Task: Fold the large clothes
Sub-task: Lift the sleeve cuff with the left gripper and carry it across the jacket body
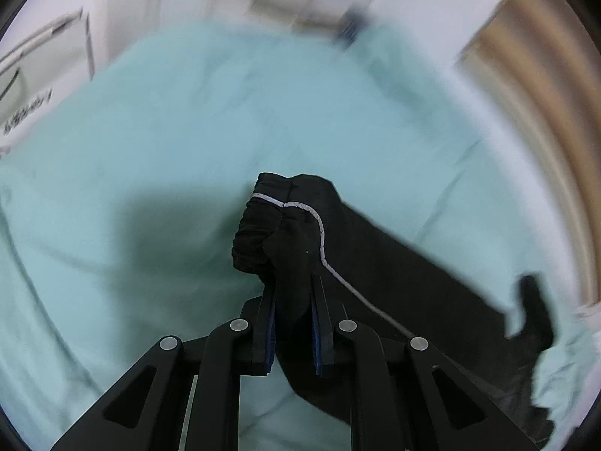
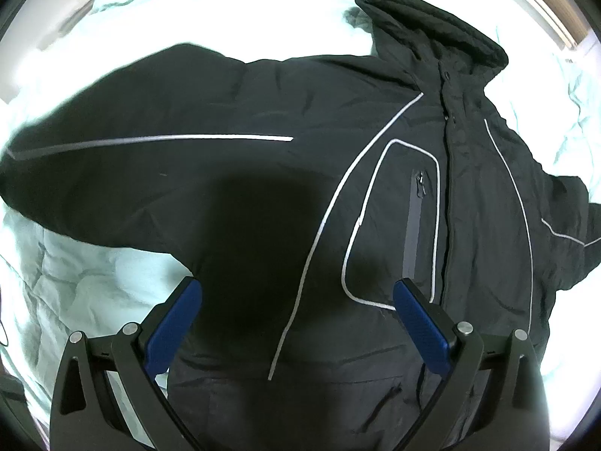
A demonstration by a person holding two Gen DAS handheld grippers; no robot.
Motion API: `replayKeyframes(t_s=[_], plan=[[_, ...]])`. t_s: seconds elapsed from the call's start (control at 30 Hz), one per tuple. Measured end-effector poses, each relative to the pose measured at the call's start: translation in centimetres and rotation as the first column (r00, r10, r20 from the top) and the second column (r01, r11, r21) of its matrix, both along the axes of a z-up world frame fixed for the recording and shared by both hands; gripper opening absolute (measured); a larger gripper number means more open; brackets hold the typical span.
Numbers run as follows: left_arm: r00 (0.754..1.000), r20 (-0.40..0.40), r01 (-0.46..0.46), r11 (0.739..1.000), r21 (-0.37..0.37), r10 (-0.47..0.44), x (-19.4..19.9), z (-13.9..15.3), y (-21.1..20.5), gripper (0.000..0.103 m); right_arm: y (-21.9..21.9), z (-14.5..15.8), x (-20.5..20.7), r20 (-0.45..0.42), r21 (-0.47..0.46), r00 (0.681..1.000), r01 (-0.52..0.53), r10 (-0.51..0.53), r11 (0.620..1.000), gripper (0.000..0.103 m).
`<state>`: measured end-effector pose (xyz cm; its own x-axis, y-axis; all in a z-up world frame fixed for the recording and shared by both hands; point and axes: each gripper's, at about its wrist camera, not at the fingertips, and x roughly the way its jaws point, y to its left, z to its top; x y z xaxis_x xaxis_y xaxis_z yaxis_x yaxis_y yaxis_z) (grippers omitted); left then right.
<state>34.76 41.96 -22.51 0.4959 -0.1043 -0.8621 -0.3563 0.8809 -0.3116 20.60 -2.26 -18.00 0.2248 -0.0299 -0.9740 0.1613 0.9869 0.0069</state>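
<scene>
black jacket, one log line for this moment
left gripper: shut on black white-piped jacket cuff | right gripper: open above jacket | surface: mint sheet

The jacket (image 2: 375,173) is matt black woven cloth with pale shiny piping, lying on crumpled, soft mint-green bedding (image 2: 94,282)

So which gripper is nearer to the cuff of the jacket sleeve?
Left. The left gripper is shut on the sleeve just behind the cuff. The right gripper hangs open over the black jacket's chest, touching nothing; that cuff isn't in its view.
</scene>
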Motion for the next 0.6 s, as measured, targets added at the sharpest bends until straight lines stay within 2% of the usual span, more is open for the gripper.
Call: replayKeyframes(t_s=[0.03,0.07,0.13,0.23,0.33,0.4,0.5,0.6], plan=[[1.0,-0.027,0.001,1.0,-0.003,-0.001,0.1,-0.9,-0.1,0.014,-0.1,0.2,-0.1,0.005,0.005,1.0,0.001,-0.001,1.0,0.102],[1.0,-0.016,0.014,1.0,0.006,-0.014,-0.4,-1.0,-0.4,0.014,-0.1,0.4,-0.2,0.011,0.004,1.0,0.001,-0.001,1.0,0.102],[0.996,0.067,0.055,0.998,0.034,-0.057,-1.3,1.0,-1.4,0.014,-0.3,1.1,-0.6,0.035,-0.014,0.999,-0.001,0.002,1.0,0.102],[0.981,0.145,0.116,0.99,0.076,-0.126,-1.8,4.5,-3.2,0.014,-0.9,1.5,-1.1,0.054,-0.028,0.999,0.012,-0.011,1.0,0.102],[0.954,0.24,0.188,0.982,-0.003,-0.182,-2.3,8.5,-5.5,0.014,-2.1,1.4,-1.4,0.051,-0.006,0.998,0.046,-0.046,0.999,0.102],[0.916,0.297,0.27,0.962,0.035,-0.268,-2.8,11.2,-8.8,0.013,-3.0,1.4,-1.5,0.05,0.002,0.996,0.069,-0.069,0.998,0.102],[0.851,0.349,0.396,0.916,0.064,-0.393,-3.3,14.0,-14.9,0.013,-5.1,1.8,-2.2,0.068,0.007,0.991,0.117,-0.117,0.993,0.102],[0.774,0.371,0.529,0.846,0.064,-0.512,-2.7,15.0,-21.6,0.013,-7.5,2.2,-3.0,0.088,0.007,0.982,0.167,-0.167,0.986,0.102]])
